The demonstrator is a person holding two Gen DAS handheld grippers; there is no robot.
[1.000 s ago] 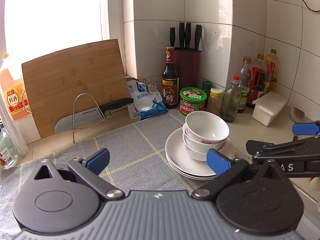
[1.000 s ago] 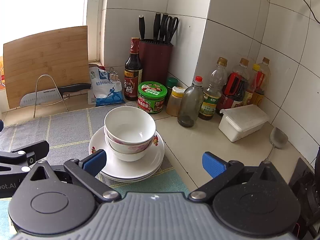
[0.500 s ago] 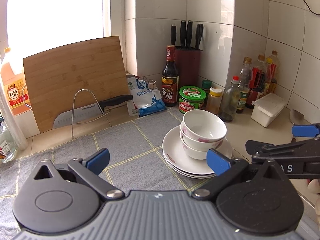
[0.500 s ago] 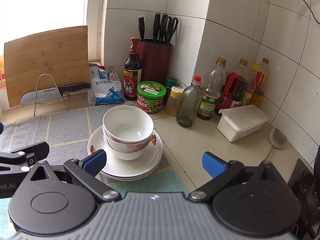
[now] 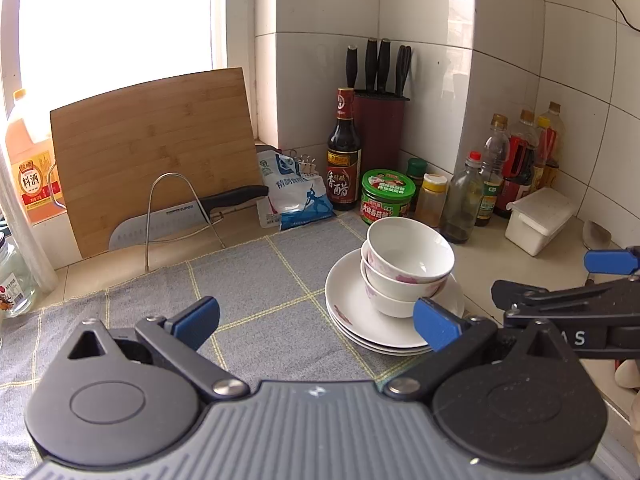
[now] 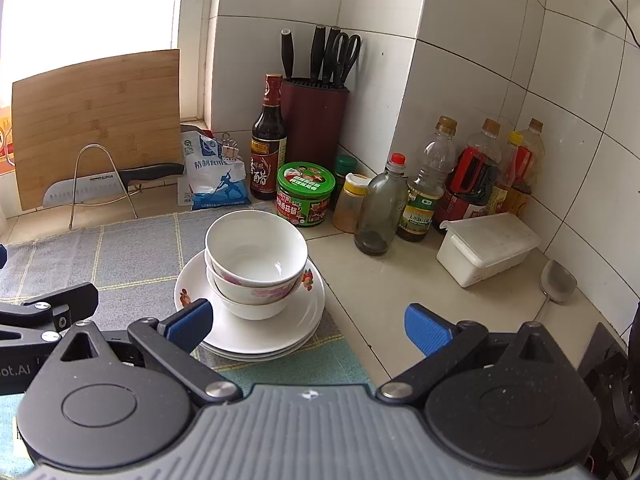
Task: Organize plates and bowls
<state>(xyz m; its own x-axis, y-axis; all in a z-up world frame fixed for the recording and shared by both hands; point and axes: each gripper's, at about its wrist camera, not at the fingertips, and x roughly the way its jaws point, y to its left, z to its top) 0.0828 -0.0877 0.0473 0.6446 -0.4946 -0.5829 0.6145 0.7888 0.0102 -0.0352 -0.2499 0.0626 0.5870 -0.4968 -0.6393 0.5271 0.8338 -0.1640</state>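
While jaws gape, bowls (image 6: 256, 258) stacked on plates (image 6: 280, 328)

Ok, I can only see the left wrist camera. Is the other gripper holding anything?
Observer: No. The right gripper is open and empty, near the stacked plates.
Operator: What's that silver thing past its blue tip?
Observer: A metal spoon, lying on the counter beside the white box.
Operator: Is the cloth all grey?
Observer: No, the cloth turns teal at its near edge by the plates.
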